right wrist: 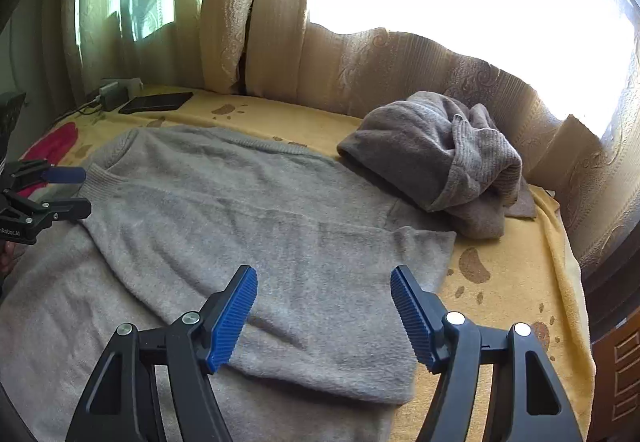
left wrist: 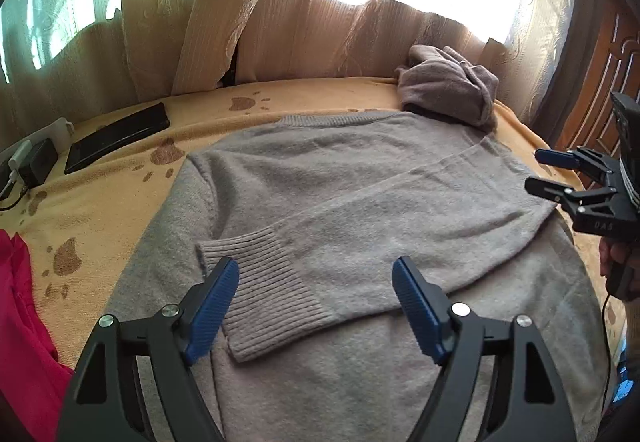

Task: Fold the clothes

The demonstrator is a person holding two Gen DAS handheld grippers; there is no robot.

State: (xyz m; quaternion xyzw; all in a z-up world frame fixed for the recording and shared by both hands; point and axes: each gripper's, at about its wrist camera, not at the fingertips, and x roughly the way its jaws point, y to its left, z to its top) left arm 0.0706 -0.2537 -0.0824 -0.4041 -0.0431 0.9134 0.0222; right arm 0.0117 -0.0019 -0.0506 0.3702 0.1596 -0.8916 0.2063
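Sweater half folded on the bed, both claws free.

I see the grey sweater (left wrist: 320, 178) lying flat on the yellow blanket (left wrist: 100, 210), one sleeve (left wrist: 340, 242) already crossed over its body; the body folds remain, I judge. My left claw (left wrist: 316, 306) and right claw (right wrist: 324, 314) both stand apart, gripping nothing. Count: one spread sweater, one bundled brownish garment (right wrist: 440, 162) at the far right (folded or not, I can't tell), one red garment (left wrist: 24, 322) near left, two claws.
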